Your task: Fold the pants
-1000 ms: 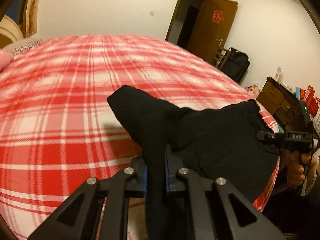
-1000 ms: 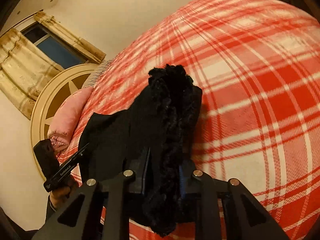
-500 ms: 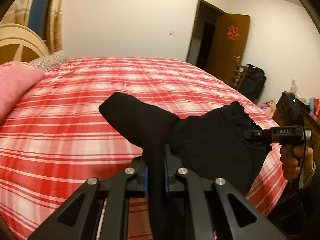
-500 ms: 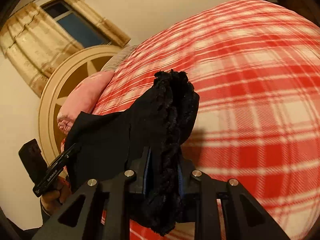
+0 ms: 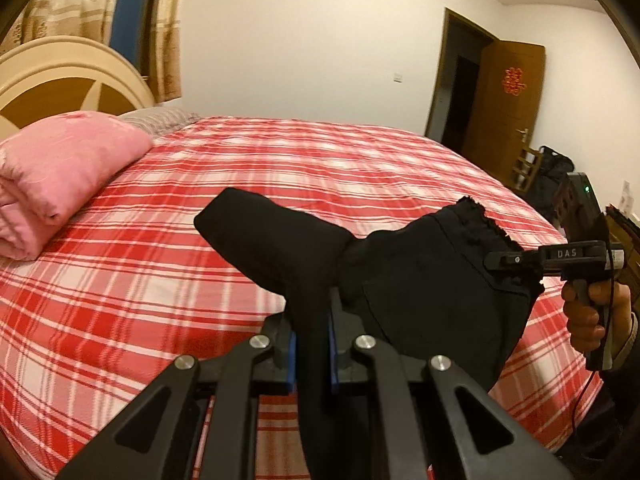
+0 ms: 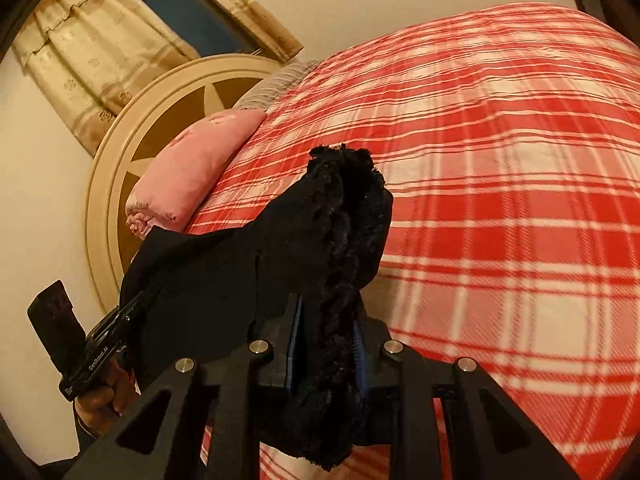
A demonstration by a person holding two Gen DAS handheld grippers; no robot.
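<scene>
Two grippers, left gripper [image 5: 310, 344] and right gripper [image 6: 326, 348], are clamped on the black pants [image 5: 420, 292], which are held stretched above the bed [image 5: 160, 280] for folding.

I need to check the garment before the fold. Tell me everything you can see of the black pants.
The black pants look like soft matte fabric, bunched and lifted over the red plaid bed. The left claw pinches a smooth end; the right claw pinches a fuzzy, frilled edge. The cloth sags between them.
</scene>
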